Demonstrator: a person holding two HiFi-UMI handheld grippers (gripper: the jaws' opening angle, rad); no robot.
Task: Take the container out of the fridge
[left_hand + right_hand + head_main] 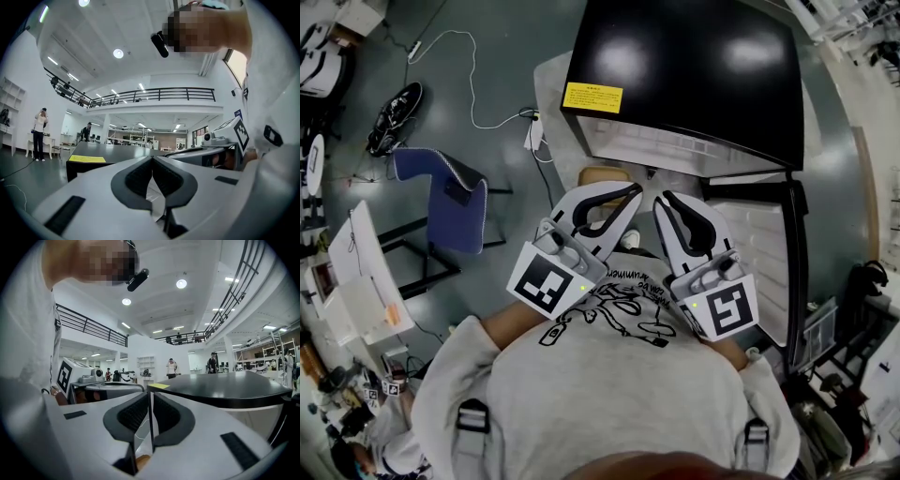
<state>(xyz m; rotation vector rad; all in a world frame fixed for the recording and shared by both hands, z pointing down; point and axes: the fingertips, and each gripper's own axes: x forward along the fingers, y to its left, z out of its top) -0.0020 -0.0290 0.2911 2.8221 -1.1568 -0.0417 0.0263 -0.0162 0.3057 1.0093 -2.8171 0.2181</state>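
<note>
Head view shows me the fridge (684, 66) with its black top on the far side, and its door (769, 267) swung open to the right. I cannot see the container itself. I think it is inside, under the top, hidden from every view. The left gripper (630, 195) and the right gripper (662, 201) are side by side near the person's chest, apart from the fridge opening. Both pairs of jaws are closed together with nothing between them. I expect the container to be cold and perhaps slippery, so I would open wide and take it by its side walls.
</note>
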